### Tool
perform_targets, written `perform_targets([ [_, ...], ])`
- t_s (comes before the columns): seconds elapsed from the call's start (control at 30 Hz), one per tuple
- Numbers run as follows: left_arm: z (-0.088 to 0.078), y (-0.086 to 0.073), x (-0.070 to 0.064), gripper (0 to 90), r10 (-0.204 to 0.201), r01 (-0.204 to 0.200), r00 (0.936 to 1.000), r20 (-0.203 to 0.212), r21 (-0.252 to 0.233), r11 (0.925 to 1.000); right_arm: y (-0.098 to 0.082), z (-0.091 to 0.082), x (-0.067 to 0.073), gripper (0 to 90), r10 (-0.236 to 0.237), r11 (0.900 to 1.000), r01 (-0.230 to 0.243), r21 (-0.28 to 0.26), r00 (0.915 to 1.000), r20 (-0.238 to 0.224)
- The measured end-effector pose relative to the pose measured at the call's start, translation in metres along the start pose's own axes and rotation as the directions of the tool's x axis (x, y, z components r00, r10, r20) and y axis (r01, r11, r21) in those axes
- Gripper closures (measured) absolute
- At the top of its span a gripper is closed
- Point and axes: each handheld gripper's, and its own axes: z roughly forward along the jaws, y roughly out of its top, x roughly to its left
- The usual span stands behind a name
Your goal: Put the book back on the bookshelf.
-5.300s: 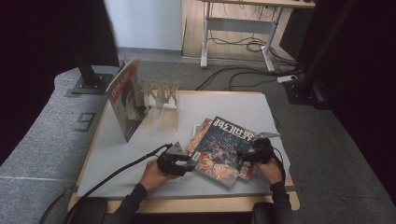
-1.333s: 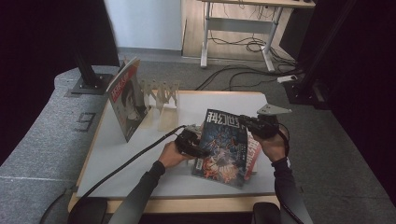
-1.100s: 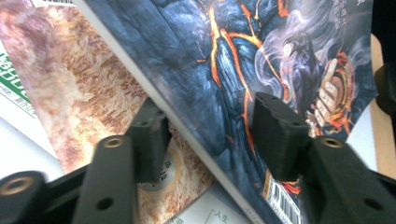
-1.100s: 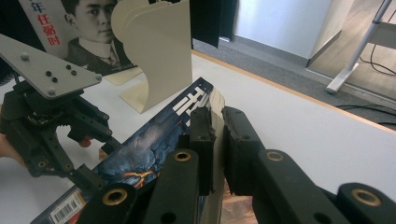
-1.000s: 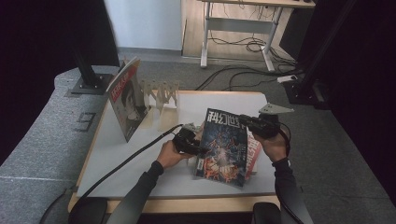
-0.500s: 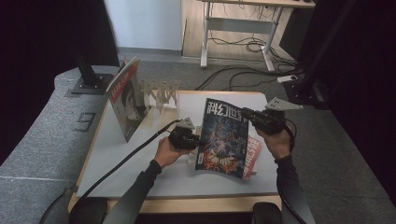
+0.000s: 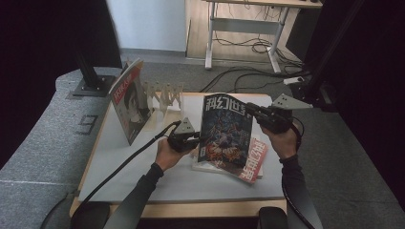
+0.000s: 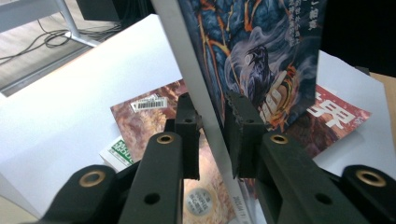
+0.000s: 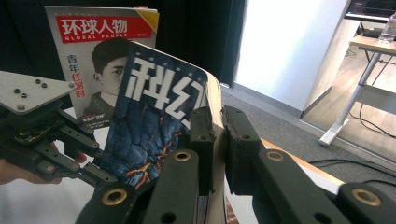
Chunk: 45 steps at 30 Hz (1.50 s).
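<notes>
Blue magazine (image 7: pixel 225 129) upright | left tongs (image 7: pixel 197 140) closing on spine, seemingly gripping | right tongs (image 7: pixel 250 110) clamp top edge

The standing magazine (image 9: pixel 100 70) carries a red banner reading "环球人物" with "GLOBAL PEOPLE" beneath, and "青年任嘉伦" down its side. The blue magazine (image 9: pixel 154 126) held upright shows the large white characters "科幻". A barcode label (image 8: pixel 150 103) sits on a flat-lying magazine (image 8: pixel 140 126); its digits are illegible.
</notes>
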Motion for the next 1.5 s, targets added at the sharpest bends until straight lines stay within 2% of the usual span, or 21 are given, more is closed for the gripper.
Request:
perform_targets([
  [0.17,-0.005,-0.007,0.0,80.4,0.002,-0.001,0.9996,0.028,-0.009,1.0,-0.001,-0.003,0.001,79.9,-0.019,1.0,0.018,0.006,0.9998,0.008],
  [0.23,-0.006,-0.009,0.0,81.6,-0.005,0.005,0.999,0.045,-0.015,0.9999,-0.003,-0.005,-0.001,78.0,-0.003,1.0,0.003,0.001,1.0,0.003],
  [0.33,-0.008,-0.011,0.0,82.6,-0.007,0.008,0.9982,0.06,-0.023,0.9997,-0.007,-0.006,-0.005,73.3,0.034,0.999,-0.034,0.0,0.9989,-0.032],
  [0.47,-0.01,-0.012,-0.002,82.9,0.004,-0.002,0.9977,0.067,-0.022,0.9998,-0.013,-0.003,-0.006,68.1,0.037,0.999,-0.036,0.033,0.9984,-0.043],
  [0.63,-0.011,-0.013,-0.003,82.9,0.014,-0.012,0.9975,0.069,-0.026,0.9996,-0.022,0.0,-0.007,64.5,0.055,0.998,-0.053,0.03,0.9959,-0.072],
  [0.73,-0.012,-0.013,-0.003,82.9,0.017,-0.015,0.9972,0.073,-0.027,0.9995,-0.031,0.001,-0.008,62.6,0.065,0.998,-0.062,0.033,0.9936,-0.092],
  [0.9,-0.012,-0.013,-0.003,82.9,0.016,-0.014,0.9965,0.082,-0.024,0.9996,-0.051,0.006,-0.012,59.9,0.109,0.993,-0.103,0.055,0.9869,-0.119],
  [1.23,-0.014,-0.014,-0.005,82.8,0.029,-0.028,0.9953,0.092,-0.019,0.9994,-0.088,0.008,-0.014,59.1,0.17,0.983,-0.159,0.09,0.9751,-0.142],
  [1.4,-0.016,-0.015,-0.005,82.7,0.032,-0.031,0.9947,0.098,-0.017,0.9994,-0.106,0.008,-0.014,63.7,0.206,0.976,-0.193,0.1,0.9687,-0.139],
  [1.5,-0.016,-0.014,-0.006,82.4,0.029,-0.027,0.9944,0.102,-0.014,0.9995,-0.107,0.005,-0.012,67.0,0.195,0.979,-0.184,0.089,0.9713,-0.137],
])
